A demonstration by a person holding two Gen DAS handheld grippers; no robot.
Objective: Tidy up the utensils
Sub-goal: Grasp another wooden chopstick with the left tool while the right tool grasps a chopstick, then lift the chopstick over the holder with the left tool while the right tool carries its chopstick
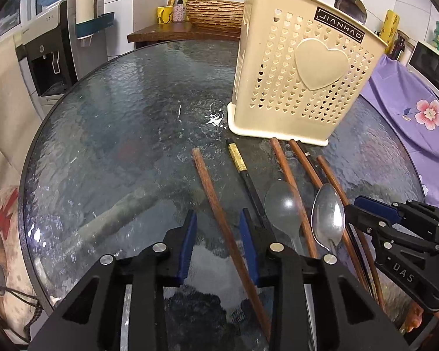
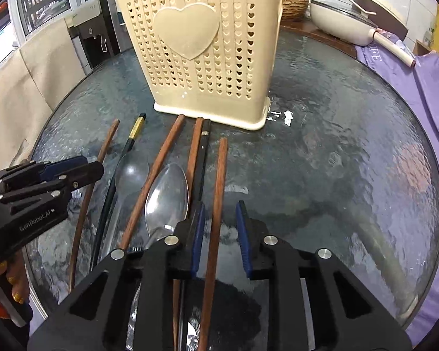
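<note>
A cream perforated utensil holder (image 1: 300,79) with a heart stands on the round glass table (image 1: 117,117); it also shows in the right wrist view (image 2: 202,46). In front of it lie several brown and black chopsticks and two spoons. My left gripper (image 1: 218,234) is open, its jaws straddling the leftmost brown chopstick (image 1: 216,201). My right gripper (image 2: 221,228) is open, straddling the rightmost brown chopstick (image 2: 218,193). A metal spoon (image 1: 327,216) and a clear spoon (image 1: 282,207) lie between them; the metal spoon also shows in the right wrist view (image 2: 166,199).
A black-and-gold chopstick (image 1: 240,161) lies beside the left one. A purple floral cloth (image 1: 409,108) covers the right side. A water dispenser (image 1: 49,52) stands at the left. A wooden shelf (image 1: 184,30) with bottles stands behind the table. A white pan (image 2: 345,23) sits at back right.
</note>
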